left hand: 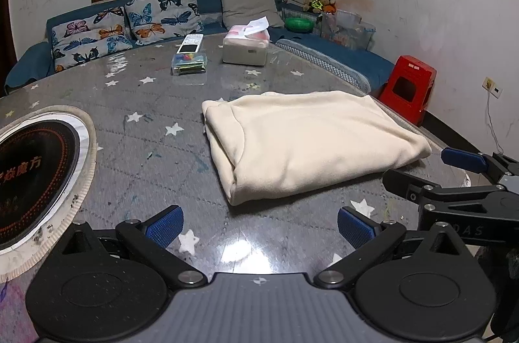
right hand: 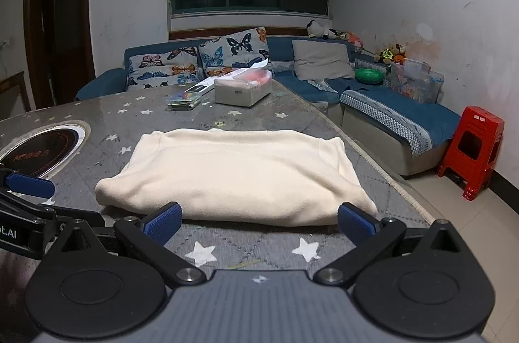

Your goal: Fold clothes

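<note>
Garment [right hand: 233, 174]: cream fleece, folded into a compact rectangular stack, lying flat on the desk [right hand: 253, 249] close to the desk's right edge and near its front edge, with rounded fold lines facing the front edge and the left. Right gripper [right hand: 259, 221]: positioned at the front edge just short of the garment, jaws spread wide and holding nothing, blue pads [right hand: 163, 221] close to the nearest fold; whether the pads touch the fabric cannot be determined. Left gripper [left hand: 259, 226]: positioned above bare desk surface toward the front-left of the garment, jaws spread wide and holding nothing, apart from the fabric. Round black induction plate [left hand: 35, 177]: set into the desk toward the left edge. Tissue box [left hand: 245, 46] and clear plastic case [left hand: 189, 64]: side by side near the far edge. Beyond the far and right edges: blue sofa [right hand: 405, 112] with butterfly cushions [right hand: 198, 64]; red stool [right hand: 472, 148] on the floor by the wall.
</note>
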`<state>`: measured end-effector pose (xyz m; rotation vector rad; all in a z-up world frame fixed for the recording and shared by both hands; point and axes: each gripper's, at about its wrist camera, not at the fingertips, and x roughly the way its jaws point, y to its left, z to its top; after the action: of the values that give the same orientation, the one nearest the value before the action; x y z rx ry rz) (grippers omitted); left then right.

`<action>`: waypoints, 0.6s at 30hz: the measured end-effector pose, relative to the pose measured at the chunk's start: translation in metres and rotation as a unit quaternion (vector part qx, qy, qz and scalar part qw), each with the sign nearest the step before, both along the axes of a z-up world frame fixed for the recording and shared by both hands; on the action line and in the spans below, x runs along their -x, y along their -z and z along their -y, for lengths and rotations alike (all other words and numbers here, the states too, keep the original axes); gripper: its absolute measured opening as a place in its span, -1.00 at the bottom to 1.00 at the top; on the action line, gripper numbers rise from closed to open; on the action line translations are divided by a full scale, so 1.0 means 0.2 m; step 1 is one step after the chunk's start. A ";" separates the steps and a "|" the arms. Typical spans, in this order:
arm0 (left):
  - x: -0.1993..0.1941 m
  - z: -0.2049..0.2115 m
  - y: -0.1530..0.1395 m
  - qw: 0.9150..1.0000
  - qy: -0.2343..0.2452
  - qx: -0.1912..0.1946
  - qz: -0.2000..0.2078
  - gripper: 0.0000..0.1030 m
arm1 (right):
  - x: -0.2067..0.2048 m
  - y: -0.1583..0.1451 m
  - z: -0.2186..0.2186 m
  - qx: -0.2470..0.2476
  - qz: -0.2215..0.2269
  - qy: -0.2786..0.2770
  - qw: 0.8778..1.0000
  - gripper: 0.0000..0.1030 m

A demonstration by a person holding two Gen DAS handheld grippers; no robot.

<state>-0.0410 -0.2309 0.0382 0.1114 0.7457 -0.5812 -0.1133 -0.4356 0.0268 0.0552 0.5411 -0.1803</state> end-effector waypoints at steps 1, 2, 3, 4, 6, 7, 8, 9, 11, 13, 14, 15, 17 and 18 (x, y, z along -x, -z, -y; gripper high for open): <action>0.00 0.00 0.00 1.000 0.001 0.000 0.000 1.00 | 0.00 0.00 0.00 0.000 0.000 0.000 1.000 1.00; 0.00 0.00 0.00 1.000 0.002 0.000 0.000 1.00 | 0.00 0.00 0.00 0.000 0.000 0.000 1.000 1.00; 0.01 0.01 0.00 1.000 0.002 0.000 0.000 1.00 | 0.01 0.00 0.01 0.000 0.000 0.001 1.000 1.00; 0.01 0.01 0.00 1.000 0.003 -0.001 0.000 1.00 | 0.01 0.01 0.01 0.000 0.000 0.002 1.000 1.00; 0.01 0.01 0.00 1.000 0.004 -0.002 0.000 1.00 | 0.01 0.01 0.02 -0.002 0.002 0.002 1.000 1.00; 0.01 0.02 0.00 1.000 0.005 -0.002 0.000 1.00 | 0.01 0.01 0.02 -0.002 0.002 0.001 1.000 1.00; 0.01 0.02 0.01 1.000 0.005 -0.003 -0.001 1.00 | 0.01 0.01 0.02 -0.002 0.002 0.001 1.000 1.00; 0.01 0.02 0.01 1.000 0.004 -0.004 -0.001 1.00 | 0.01 0.01 0.02 -0.002 0.002 0.000 1.000 1.00; 0.01 0.03 0.01 1.000 0.004 -0.004 -0.003 1.00 | 0.01 0.02 0.02 -0.002 0.000 -0.001 1.000 1.00; 0.00 0.03 0.01 1.000 0.004 -0.004 -0.004 1.00 | 0.01 0.02 0.02 -0.002 -0.001 -0.002 1.000 1.00; 0.00 0.03 0.01 1.000 0.004 -0.005 -0.004 1.00 | 0.01 0.02 0.02 -0.002 -0.001 -0.002 1.000 1.00; 0.00 0.03 0.01 1.000 0.004 -0.005 -0.004 1.00 | 0.01 0.03 0.02 -0.003 -0.002 -0.003 1.000 1.00; 0.00 0.03 0.02 1.000 0.003 -0.005 -0.004 1.00 | 0.00 0.03 0.02 -0.005 -0.004 -0.002 1.000 1.00; 0.00 0.03 0.02 1.000 0.003 -0.005 -0.004 0.99 | 0.00 0.03 0.02 -0.005 -0.004 -0.001 1.000 1.00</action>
<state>-0.0405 -0.2372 0.0346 0.1214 0.7561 -0.5832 -0.1131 -0.4402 0.0204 0.0631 0.5505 -0.1752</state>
